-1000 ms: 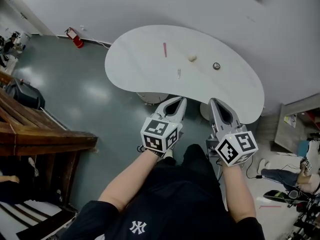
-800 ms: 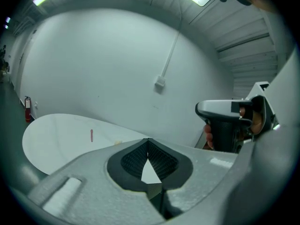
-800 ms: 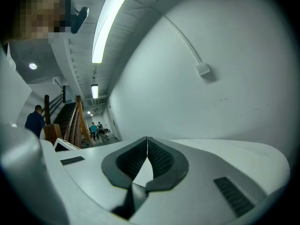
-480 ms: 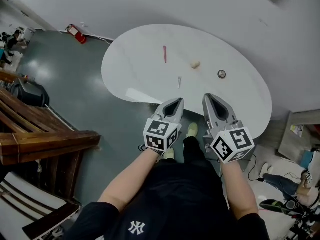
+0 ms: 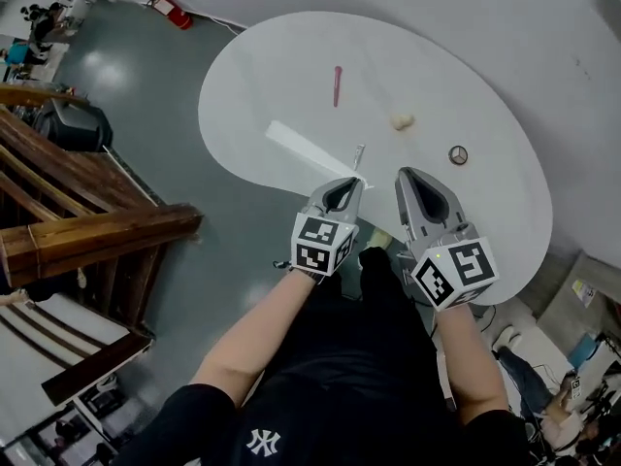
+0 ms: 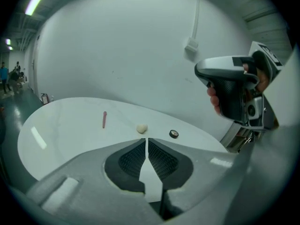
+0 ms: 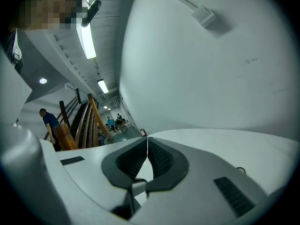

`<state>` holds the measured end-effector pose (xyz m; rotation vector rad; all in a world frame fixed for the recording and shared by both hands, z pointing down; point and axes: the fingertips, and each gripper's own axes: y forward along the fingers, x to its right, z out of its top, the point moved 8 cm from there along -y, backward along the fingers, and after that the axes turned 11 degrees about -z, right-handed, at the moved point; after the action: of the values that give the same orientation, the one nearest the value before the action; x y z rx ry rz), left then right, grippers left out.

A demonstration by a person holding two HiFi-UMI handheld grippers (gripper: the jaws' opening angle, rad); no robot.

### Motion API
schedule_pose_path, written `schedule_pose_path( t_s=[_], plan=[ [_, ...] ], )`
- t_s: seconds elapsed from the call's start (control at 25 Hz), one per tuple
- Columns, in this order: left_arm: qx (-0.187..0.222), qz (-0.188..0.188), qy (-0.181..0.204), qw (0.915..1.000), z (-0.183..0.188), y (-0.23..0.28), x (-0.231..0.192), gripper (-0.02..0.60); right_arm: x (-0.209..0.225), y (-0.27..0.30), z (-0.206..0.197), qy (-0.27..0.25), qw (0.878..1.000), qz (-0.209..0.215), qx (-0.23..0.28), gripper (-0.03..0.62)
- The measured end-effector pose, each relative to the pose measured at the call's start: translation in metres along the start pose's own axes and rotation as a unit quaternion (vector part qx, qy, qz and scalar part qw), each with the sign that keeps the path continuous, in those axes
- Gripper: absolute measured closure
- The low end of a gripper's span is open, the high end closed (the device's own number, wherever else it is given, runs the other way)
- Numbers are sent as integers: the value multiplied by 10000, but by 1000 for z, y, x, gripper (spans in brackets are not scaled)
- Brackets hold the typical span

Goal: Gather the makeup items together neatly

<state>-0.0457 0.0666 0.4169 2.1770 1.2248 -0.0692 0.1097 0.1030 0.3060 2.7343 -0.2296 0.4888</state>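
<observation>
On the white oval table [image 5: 272, 76] lie a thin pink stick [image 5: 337, 84], a cream sponge ball [image 5: 401, 120], a small round dark compact [image 5: 458, 154] and a slim silver-tipped stick [image 5: 358, 155]. My left gripper [image 5: 350, 183] hovers at the table's near edge, shut and empty, just short of the silver stick. The right gripper [image 5: 408, 175] is beside it, also shut with nothing between its jaws. In the left gripper view the pink stick [image 6: 104, 119], the sponge [image 6: 141, 128] and the compact [image 6: 174, 134] lie ahead, and the right gripper's body [image 6: 232, 90] shows at the right.
A grey wall [image 5: 466, 37] runs behind the table. Wooden stairs [image 5: 68, 212] stand at the left, with a red fire extinguisher [image 5: 178, 11] on the floor near the wall. Clutter [image 5: 572, 377] lies on the floor at the lower right. People stand far off by the stairs [image 7: 47, 121].
The view has come closer to the table and both grippers now reach its near edge. Both stay shut. The items on the table have not moved.
</observation>
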Motion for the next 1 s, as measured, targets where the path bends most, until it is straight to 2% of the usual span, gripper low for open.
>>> schedule_pose_path(
  t_s=[0.2, 0.44, 0.68, 1.0],
  plan=[
    [-323, 389, -83, 9987, -22, 33, -28, 570, 15, 31, -9, 1, 9995, 201, -252, 580],
    [-572, 788, -304, 9948, -48, 58, -58, 497, 24, 55, -16, -27, 9992, 97, -379, 580],
    [-990, 1028, -343, 9892, -67, 73, -67, 495, 23, 59, -28, -18, 9983, 15, -588, 580],
    [-1213, 1397, -258, 9824, -68, 84, -73, 511, 27, 56, -28, -36, 9976, -89, -691, 580]
  ],
)
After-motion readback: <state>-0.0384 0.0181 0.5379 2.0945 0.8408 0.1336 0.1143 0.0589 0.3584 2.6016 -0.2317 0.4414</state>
